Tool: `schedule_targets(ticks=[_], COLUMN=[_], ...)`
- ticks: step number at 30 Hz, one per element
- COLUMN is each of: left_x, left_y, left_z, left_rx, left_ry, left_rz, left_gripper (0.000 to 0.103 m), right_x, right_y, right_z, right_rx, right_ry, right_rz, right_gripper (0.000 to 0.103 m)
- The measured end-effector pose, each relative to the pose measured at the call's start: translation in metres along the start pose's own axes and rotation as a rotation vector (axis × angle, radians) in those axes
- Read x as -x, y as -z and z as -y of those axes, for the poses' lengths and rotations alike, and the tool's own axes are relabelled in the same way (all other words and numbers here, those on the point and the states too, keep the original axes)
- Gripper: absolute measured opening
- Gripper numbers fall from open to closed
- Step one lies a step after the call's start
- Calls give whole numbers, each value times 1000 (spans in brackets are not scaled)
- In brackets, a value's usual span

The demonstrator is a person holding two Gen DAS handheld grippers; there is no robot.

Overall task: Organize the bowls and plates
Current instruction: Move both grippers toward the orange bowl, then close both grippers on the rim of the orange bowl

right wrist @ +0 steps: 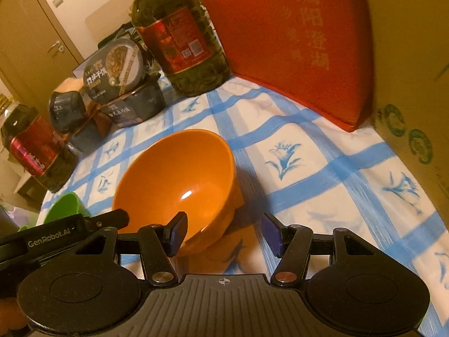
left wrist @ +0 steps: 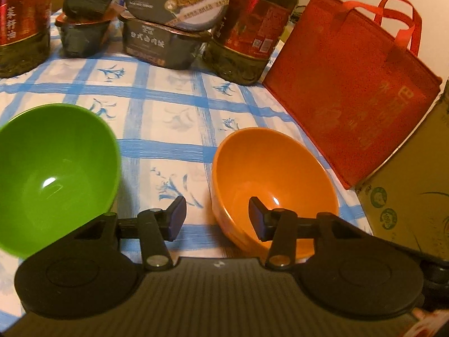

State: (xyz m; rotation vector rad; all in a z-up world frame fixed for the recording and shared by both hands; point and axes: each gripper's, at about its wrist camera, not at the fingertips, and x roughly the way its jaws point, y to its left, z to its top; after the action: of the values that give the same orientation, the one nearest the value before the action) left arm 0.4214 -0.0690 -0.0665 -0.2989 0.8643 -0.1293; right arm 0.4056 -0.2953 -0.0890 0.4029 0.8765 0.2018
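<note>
An orange bowl stands upright on the blue-checked tablecloth. A green bowl stands to its left. My left gripper is open; its right finger reaches over the orange bowl's near rim, its left finger sits outside it. In the right wrist view the orange bowl is centre-left, and my right gripper is open, its left finger at the bowl's near right wall. The green bowl peeks out at the left, behind the left gripper's body.
Two large oil bottles and stacked dark instant-meal boxes line the table's back. A red tote bag and a cardboard box stand along the right side. In the right wrist view a door is at the far left.
</note>
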Motion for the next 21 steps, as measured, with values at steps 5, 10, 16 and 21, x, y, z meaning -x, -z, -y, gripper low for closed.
schedule_targets(ticks=[5,10,16,21], left_x=[-14,-19,-16,2], left_y=[0,2,3,0], left_z=[2,4,11,12], left_rx=[-19,-31,-60,-62], left_ry=[-15,-12,-24,-13], left_rz=[-16,-15,-21,-11], left_gripper=[31,23,18,18], right_x=[-10,-20,-20,-4], right_y=[-3,-5,-4,-6], right_z=[0,-3,-8,-17], right_rx=[5,19,31,45], right_ry=[3,-1,30,28], right_rz=[-5,-2,1,12], right_gripper=[47,30,23,23])
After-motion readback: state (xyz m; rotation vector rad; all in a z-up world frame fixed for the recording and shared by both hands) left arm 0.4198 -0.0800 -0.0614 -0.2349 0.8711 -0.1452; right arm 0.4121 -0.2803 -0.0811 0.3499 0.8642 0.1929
